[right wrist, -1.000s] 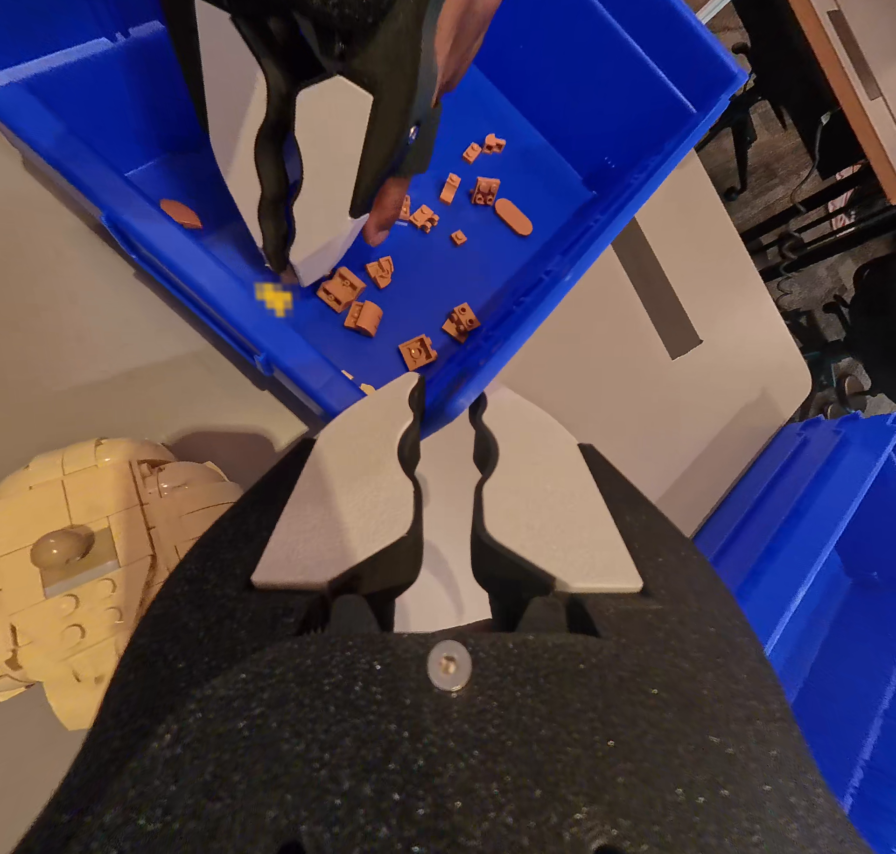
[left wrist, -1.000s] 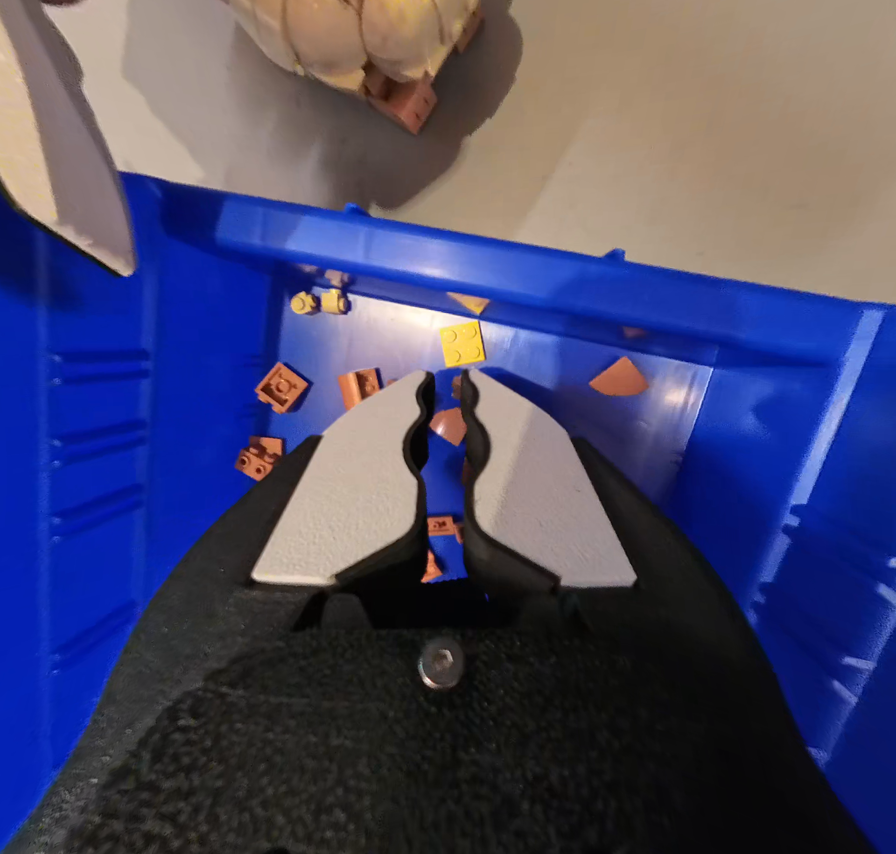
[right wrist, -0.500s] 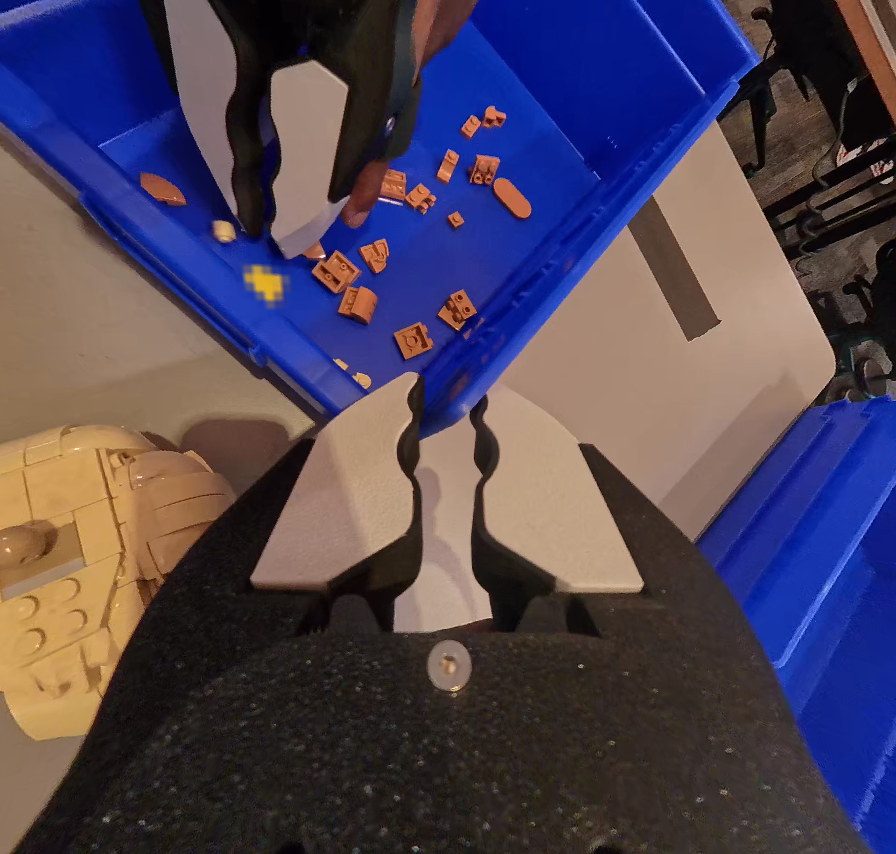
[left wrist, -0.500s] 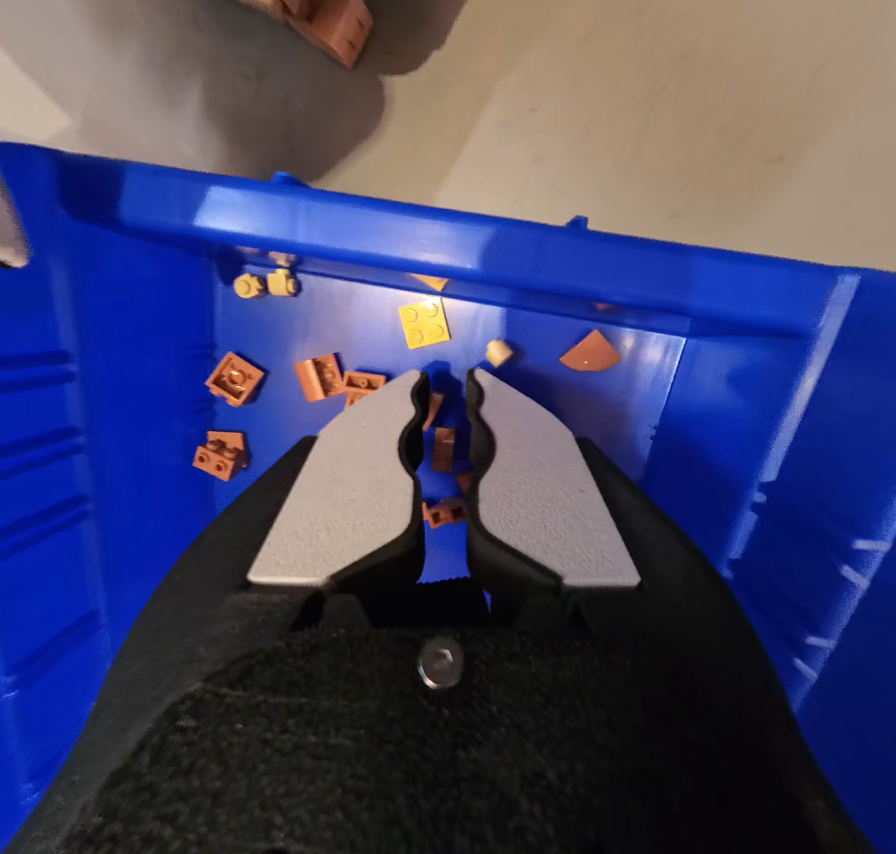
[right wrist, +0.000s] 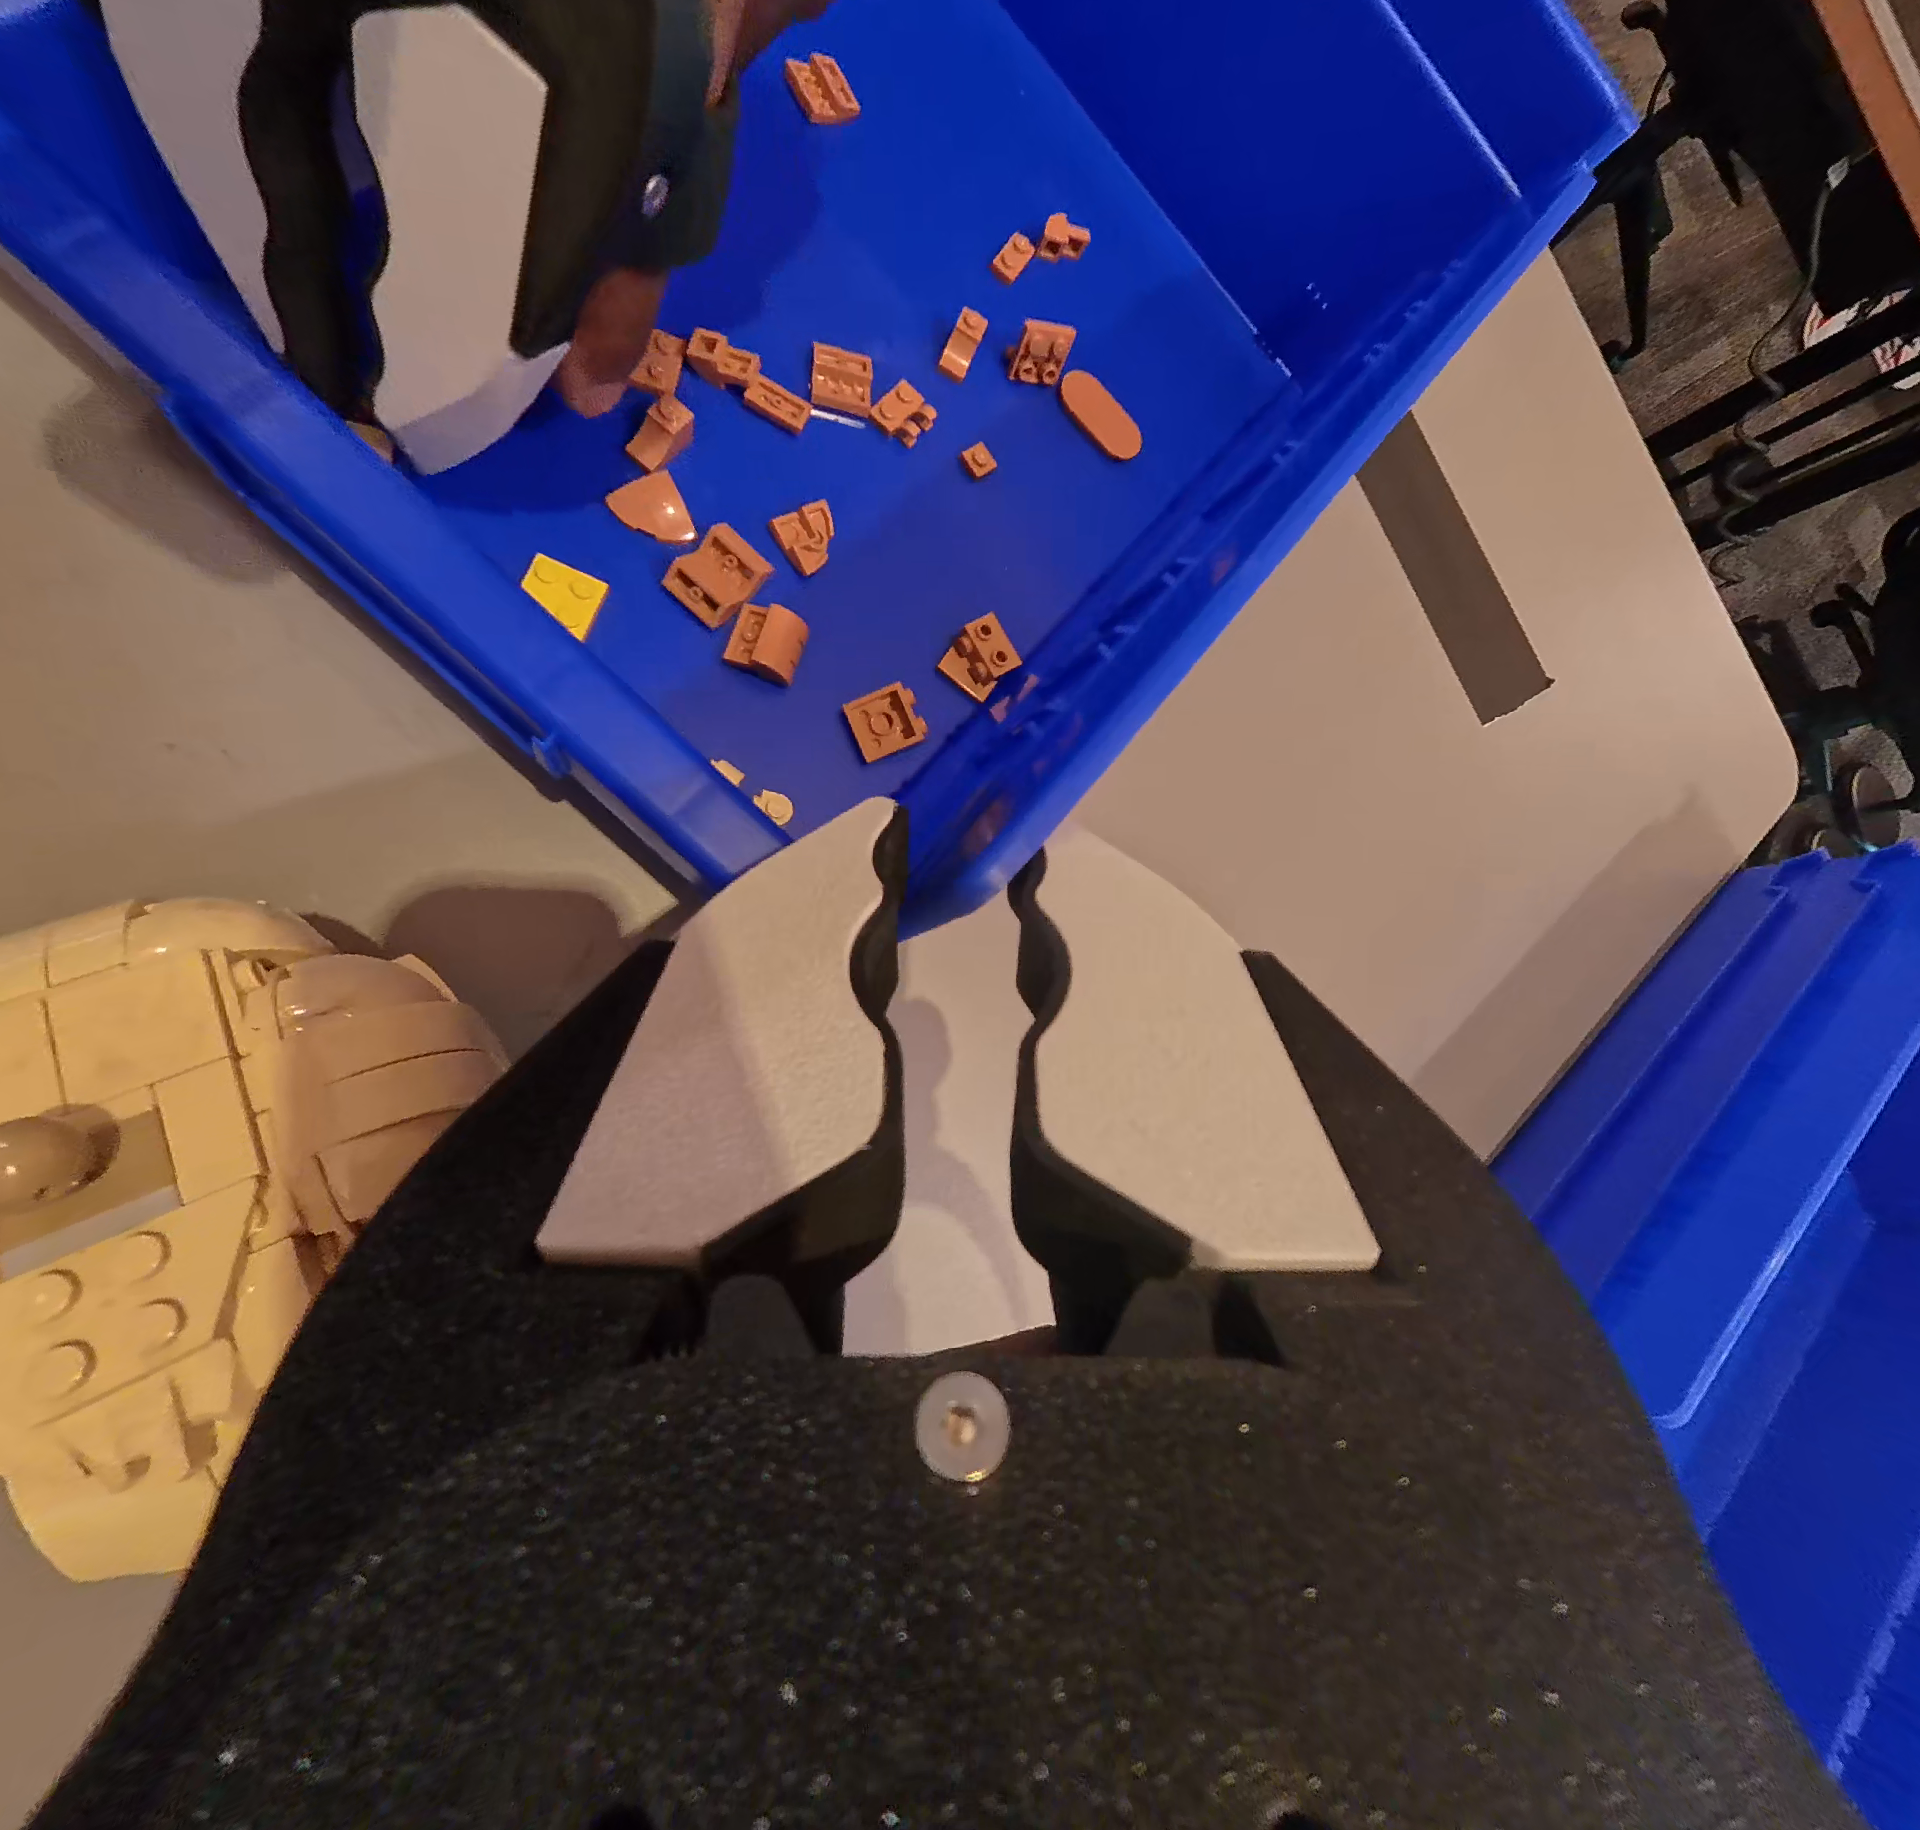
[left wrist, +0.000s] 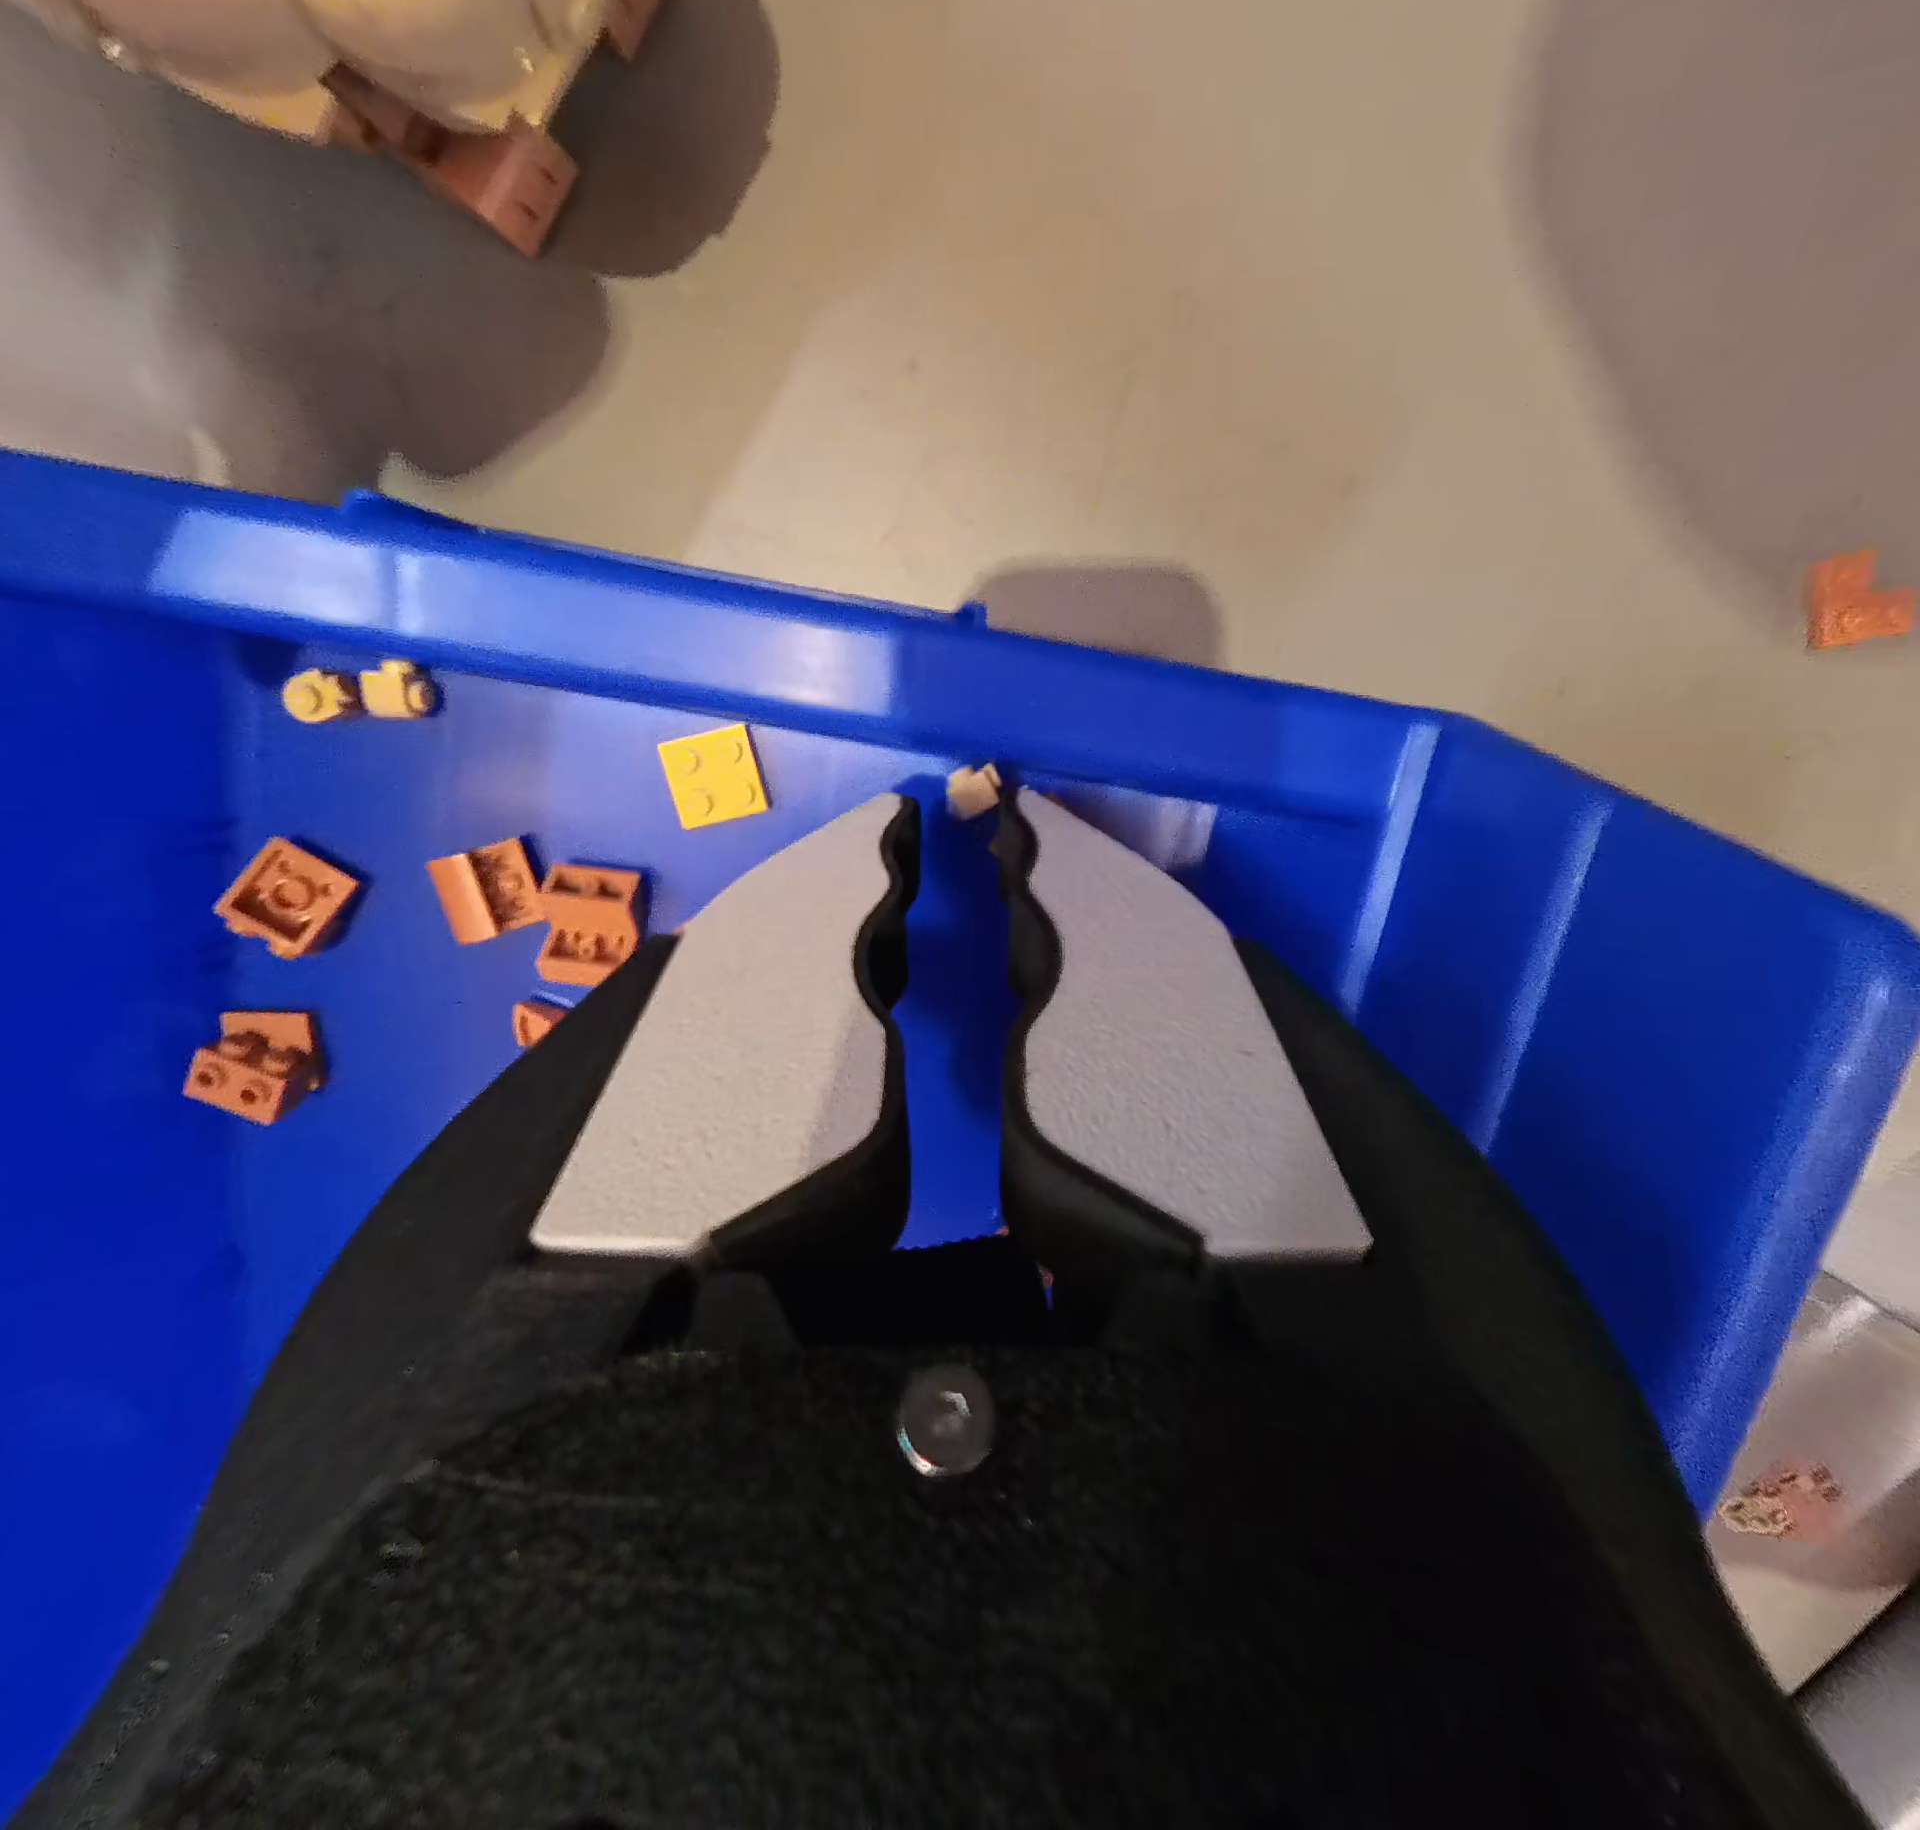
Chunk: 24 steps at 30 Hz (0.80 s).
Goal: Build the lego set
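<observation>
Pale tabletop (right wrist: 208, 700) carries a blue bin (left wrist: 1039, 668) scattered with brown bricks (right wrist: 717, 575) and one yellow plate (left wrist: 715, 775); my left gripper (left wrist: 958, 814) reaches inside, jaws narrow, a tiny tan piece (left wrist: 974, 790) just at its tips, not gripped; my right gripper (right wrist: 956, 845) hangs over the bin's corner, narrowly parted, bare; a tan brick model (right wrist: 156, 1105) sits beside it.
</observation>
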Available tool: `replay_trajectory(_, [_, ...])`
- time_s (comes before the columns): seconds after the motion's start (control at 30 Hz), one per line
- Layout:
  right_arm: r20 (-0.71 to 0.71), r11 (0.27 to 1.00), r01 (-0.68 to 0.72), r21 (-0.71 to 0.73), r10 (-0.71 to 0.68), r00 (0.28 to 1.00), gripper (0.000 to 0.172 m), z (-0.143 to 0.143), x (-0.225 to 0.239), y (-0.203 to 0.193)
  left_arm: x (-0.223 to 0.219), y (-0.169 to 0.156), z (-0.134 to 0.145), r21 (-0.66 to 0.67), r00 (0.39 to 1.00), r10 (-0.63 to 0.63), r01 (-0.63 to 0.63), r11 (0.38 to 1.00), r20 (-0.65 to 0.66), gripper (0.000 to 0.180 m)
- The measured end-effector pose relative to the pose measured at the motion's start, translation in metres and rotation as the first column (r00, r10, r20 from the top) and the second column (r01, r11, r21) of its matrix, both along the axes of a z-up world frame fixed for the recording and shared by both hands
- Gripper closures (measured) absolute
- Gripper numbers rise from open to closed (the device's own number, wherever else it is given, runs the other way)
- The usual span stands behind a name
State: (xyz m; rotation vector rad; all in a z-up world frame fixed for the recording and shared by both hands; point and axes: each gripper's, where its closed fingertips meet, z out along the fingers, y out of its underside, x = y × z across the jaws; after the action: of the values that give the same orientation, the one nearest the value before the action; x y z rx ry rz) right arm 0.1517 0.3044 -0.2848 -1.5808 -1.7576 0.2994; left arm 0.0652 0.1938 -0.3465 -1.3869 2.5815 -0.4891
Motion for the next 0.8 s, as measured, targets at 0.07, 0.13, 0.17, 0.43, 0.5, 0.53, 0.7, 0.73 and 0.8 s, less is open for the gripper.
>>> replay_trajectory(0.07, [-0.001, 1.000, -0.002, -0.002, 0.002, 1.000, 0.154, 0.000, 0.000, 0.000, 0.002, -0.001, -0.002, 0.002, 1.000, -0.009, 0.009, 1.000, -0.002, 0.166])
replay_trajectory(0.13, [0.003, 1.000, -0.001, -0.003, 0.001, 1.000, 0.154, -0.001, 0.000, 0.000, 0.003, -0.001, -0.007, 0.011, 1.000, -0.015, 0.015, 1.000, -0.019, 0.166])
replay_trajectory(0.17, [0.009, 1.000, 0.000, -0.004, 0.000, 1.000, 0.154, -0.002, 0.001, 0.000, 0.003, -0.001, -0.008, 0.009, 1.000, -0.018, 0.018, 1.000, -0.022, 0.169])
replay_trajectory(0.43, [-0.002, 0.999, 0.030, -0.021, -0.030, 1.000, 0.154, -0.004, 0.003, 0.002, 0.005, 0.016, 0.003, 0.111, 0.998, 0.050, -0.055, 0.992, 0.043, 0.171])
replay_trajectory(0.5, [0.014, 0.999, 0.042, -0.001, -0.042, 0.999, 0.153, -0.004, 0.004, 0.002, 0.009, 0.025, 0.026, 0.159, 0.982, 0.109, -0.133, 0.978, 0.155, 0.171])
replay_trajectory(0.53, [0.027, 0.999, 0.047, 0.022, -0.048, 0.998, 0.152, -0.004, 0.005, 0.002, 0.011, 0.028, 0.042, 0.182, 0.966, 0.138, -0.179, 0.967, 0.220, 0.171])
replay_trajectory(0.7, [0.117, 0.987, 0.071, 0.146, -0.088, 0.989, 0.141, 0.007, 0.016, -0.008, -0.010, 0.008, 0.126, 0.236, 0.802, 0.273, -0.450, 0.861, 0.531, 0.171])
replay_trajectory(0.73, [0.106, 0.979, 0.080, 0.186, -0.100, 0.989, 0.138, 0.016, 0.017, -0.012, -0.019, -0.006, 0.136, 0.224, 0.763, 0.298, -0.497, 0.838, 0.574, 0.171])
replay_trajectory(0.8, [0.072, 0.969, 0.099, 0.225, -0.118, 0.990, 0.139, 0.034, 0.019, -0.025, -0.040, -0.037, 0.143, 0.209, 0.687, 0.341, -0.584, 0.784, 0.641, 0.171])
